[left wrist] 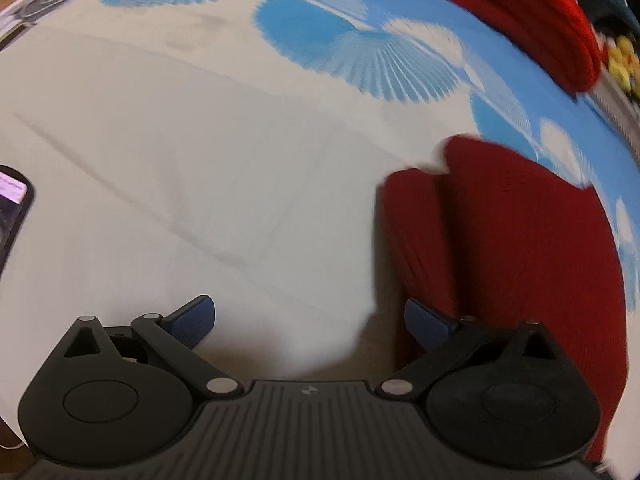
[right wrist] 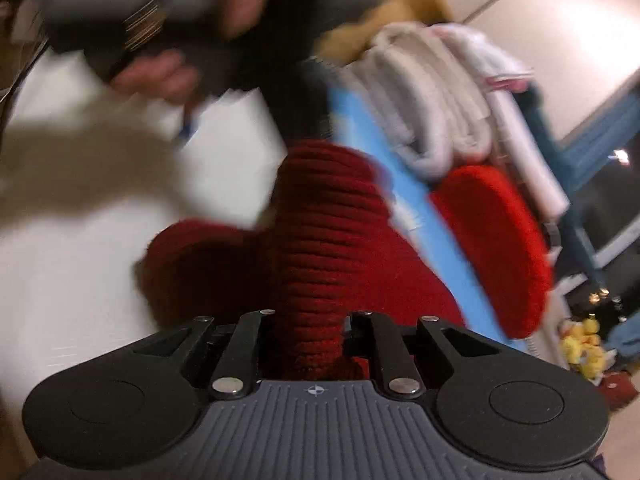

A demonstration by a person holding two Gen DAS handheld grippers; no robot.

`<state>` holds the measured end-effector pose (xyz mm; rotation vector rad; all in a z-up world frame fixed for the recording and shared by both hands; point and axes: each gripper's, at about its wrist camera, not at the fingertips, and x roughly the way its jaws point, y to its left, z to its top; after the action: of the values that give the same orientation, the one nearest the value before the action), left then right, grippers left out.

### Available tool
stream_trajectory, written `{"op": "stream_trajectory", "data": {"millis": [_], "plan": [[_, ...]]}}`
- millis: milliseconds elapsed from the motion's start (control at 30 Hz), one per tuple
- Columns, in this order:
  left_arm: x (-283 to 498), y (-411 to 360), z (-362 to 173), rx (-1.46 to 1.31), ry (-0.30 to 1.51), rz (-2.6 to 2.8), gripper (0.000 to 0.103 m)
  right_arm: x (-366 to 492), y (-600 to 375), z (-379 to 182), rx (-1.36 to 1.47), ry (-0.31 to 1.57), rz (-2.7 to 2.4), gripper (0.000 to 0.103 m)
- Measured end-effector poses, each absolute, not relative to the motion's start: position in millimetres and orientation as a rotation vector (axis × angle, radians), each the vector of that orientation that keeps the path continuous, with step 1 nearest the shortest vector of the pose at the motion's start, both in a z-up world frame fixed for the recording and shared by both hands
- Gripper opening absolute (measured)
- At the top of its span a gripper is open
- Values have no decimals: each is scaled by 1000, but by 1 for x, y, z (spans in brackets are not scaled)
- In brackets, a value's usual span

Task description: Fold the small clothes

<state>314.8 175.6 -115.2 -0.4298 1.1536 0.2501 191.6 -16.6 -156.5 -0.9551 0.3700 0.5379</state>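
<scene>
Left wrist view first: the left gripper hangs over a white bedsheet with blue fan-shaped prints, its blue-padded fingers spread wide with nothing but bare sheet between them. Just to the right, a dark red ribbed knit garment lies bunched on the sheet, its folded edge running right up beside the right-hand pad; the pad looks to be against the cloth, but no grip there. Up in the far corner sits a brighter red knitted piece, well apart from the dark one. At the left edge, a black phone with a lit screen rests on the sheet.

Over to the right wrist view, and it is a blurry one. The right gripper has its jaws drawn in close and clamped on a thick ridge of the dark red ribbed knit garment, which rises out of the jaws and spills away over the white sheet. Beyond it, the brighter red knitted piece lies by the blue border of the sheet, with a stack of folded pale towels behind. At the top, smeared by motion, what seems to be a person's hand around the black body of the other gripper.
</scene>
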Motion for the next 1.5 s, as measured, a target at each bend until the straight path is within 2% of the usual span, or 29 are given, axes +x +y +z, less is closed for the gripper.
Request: {"op": "stream_trajectory", "data": {"millis": [133,300,400,500,567,667,700,867,1000,1100,1133,1233,1300,1367,1433,1500], "plan": [[307,191,-108,-483,1120,252,102,202,-22,-151,-880,393,527,16],[300,192,-101,-515,1111,197,102,195,-23,-135,-767,329,442,16],[299,187,-97,-489,1106,187,102,178,-18,-144,-806,313,432,17],[297,182,-97,-477,1115,163,102,162,-13,-170,-909,361,487,40],[295,179,-95,-475,1116,135,102,151,-14,-169,-905,332,502,43],[289,172,-88,-463,1099,98,102,148,-38,-137,-733,409,590,57],[285,171,-85,-466,1087,88,102,148,-50,-125,-667,437,611,66],[267,150,-59,-468,995,-20,102,168,-128,-68,-317,506,554,68],[259,117,-51,-366,954,-106,102,210,-170,-61,-183,541,377,69],[266,91,-79,-187,1052,-67,102,234,-167,-97,-243,715,351,63],[265,87,-97,-159,1104,-56,103,232,-161,-112,-284,753,350,67],[252,91,-120,-227,1120,-48,103,211,-149,-120,-438,684,375,70],[244,99,-117,-271,1102,-46,103,218,-163,-102,-339,709,423,68],[234,105,-110,-353,1106,-8,103,242,-186,-82,-136,726,424,71],[219,108,-104,-446,1083,22,103,277,-211,-70,54,738,379,89],[204,107,-104,-564,1048,39,103,318,-228,-69,177,778,346,91]]}}
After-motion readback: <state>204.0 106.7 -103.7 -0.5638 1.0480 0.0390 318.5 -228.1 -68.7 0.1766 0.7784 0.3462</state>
